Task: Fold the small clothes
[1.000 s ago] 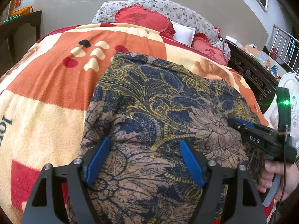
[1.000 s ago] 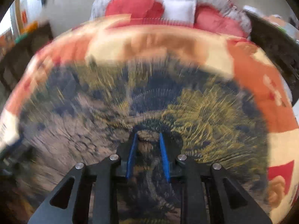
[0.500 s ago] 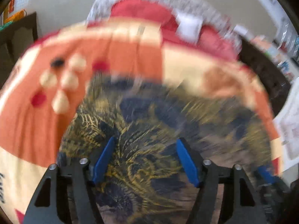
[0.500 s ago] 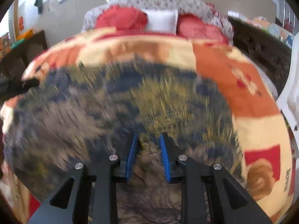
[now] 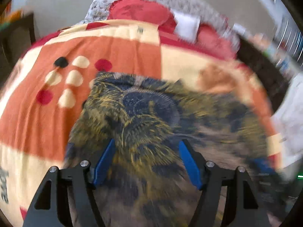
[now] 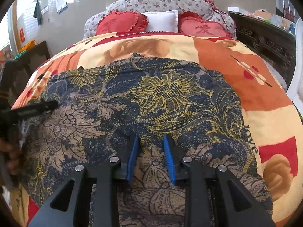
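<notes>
The patterned garment [image 6: 155, 102], dark blue with gold and tan flowers, lies spread on the blanket [image 6: 265, 87] of a bed, its far hem toward the heart-shaped pillows [image 6: 121, 22] and the white pillow [image 6: 162, 20] at the headboard. It looks flat and largely smoothed, so the step in hand seems to be taking hold of the near edge for a fold.

The right claw [image 6: 150, 151] points steeply down at the cloth near its near edge. Its blue pads [image 6: 132, 151] stand a narrow gap apart and the jaws are opening; fabric shows in the gap, but the pads do not appear to pinch it, so I read it as released. The left claw [image 5: 145, 157] also tilts down over the garment's left part, in a blurred view. Its jaws are opening, wide apart with cloth beneath them and nothing gripped. From the right wrist view, the left claw's black body [image 6: 32, 109] reaches in over the garment's left edge.

To do this well, both claws should pinch the same hem at matching points, catching only the layers meant to travel, and lift together so the fold line stays straight across. The soft blanket beneath may snag into a pinch, so a shallow bite at the very edge is safer.
</notes>
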Action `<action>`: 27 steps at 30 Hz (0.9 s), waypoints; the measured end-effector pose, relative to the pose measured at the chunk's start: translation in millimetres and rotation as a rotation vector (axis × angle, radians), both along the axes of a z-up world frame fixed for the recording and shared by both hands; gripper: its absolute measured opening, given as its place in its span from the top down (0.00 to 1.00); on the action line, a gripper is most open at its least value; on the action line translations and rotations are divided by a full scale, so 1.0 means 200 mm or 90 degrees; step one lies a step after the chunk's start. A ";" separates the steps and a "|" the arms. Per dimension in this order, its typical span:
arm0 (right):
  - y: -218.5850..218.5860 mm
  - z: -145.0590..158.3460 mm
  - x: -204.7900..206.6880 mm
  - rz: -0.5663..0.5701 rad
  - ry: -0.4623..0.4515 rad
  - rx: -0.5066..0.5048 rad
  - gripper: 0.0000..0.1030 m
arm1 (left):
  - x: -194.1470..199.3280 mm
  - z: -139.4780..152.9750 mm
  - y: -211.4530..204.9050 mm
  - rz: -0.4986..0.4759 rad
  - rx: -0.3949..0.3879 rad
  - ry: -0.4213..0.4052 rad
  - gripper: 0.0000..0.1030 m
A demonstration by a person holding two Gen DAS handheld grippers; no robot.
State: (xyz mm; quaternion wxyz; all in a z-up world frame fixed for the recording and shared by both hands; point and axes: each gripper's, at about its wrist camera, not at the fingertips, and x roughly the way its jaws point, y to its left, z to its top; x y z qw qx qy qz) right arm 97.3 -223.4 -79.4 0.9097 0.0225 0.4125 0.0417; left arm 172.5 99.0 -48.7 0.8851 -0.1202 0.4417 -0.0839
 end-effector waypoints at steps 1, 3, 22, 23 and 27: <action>0.00 0.00 0.00 0.000 0.000 -0.001 0.82 | -0.08 0.05 0.04 -0.003 -0.025 -0.012 0.27; 0.00 0.00 0.00 0.000 0.000 0.000 0.82 | -0.25 0.12 0.11 -0.017 -0.062 -0.034 0.16; 0.00 0.00 0.00 0.000 0.000 0.006 0.82 | -0.74 -0.25 0.36 0.131 -0.355 0.014 0.14; 0.00 0.00 0.00 0.000 0.000 0.005 0.82 | -0.71 -0.25 0.38 0.146 -0.371 0.020 0.14; 0.00 0.00 0.00 0.000 0.000 0.006 0.82 | -0.66 -0.25 0.44 0.192 -0.461 0.031 0.09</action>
